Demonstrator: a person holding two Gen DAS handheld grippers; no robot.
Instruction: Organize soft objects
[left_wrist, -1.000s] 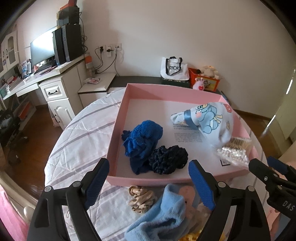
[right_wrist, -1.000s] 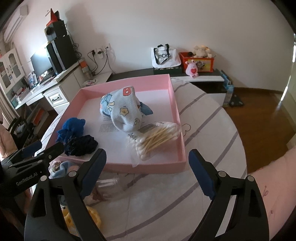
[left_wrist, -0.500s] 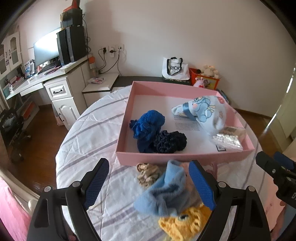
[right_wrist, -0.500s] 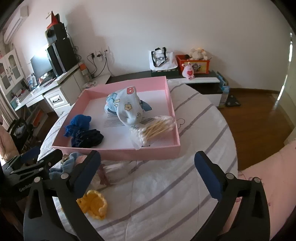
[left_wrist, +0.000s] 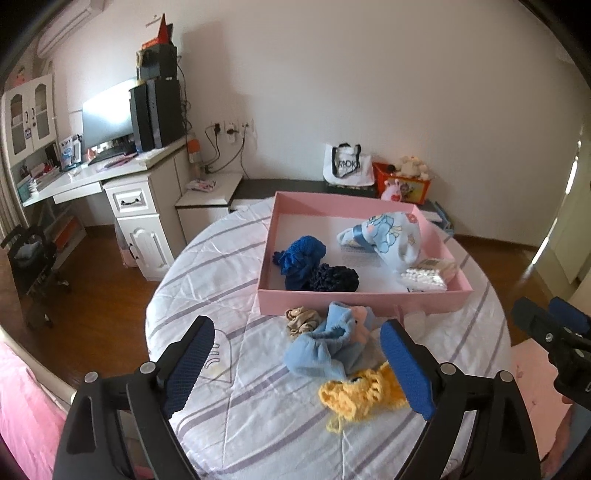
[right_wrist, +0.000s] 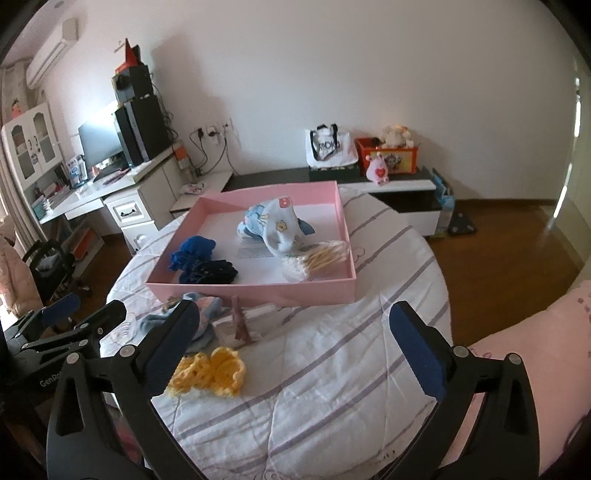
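My left gripper (left_wrist: 297, 365) covers a part of the yellow knit (left_wrist: 354, 397): its right finger stands in front of it. In my right view the left finger hides a part of the blue cloth (right_wrist: 207, 312) near the front edge of the table (right_wrist: 332, 369). My right gripper (left_wrist: 554, 332) is cut by the right edge of the left view, so I cannot tell how its fingers stand there. A brown thing (right_wrist: 240, 321) stands beside the box (right_wrist: 258, 290); I cannot tell what it is. The print on the paper (left_wrist: 360, 254) in the box is too small to read. The box wall hides the lower part of the dark knit (right_wrist: 210, 277).
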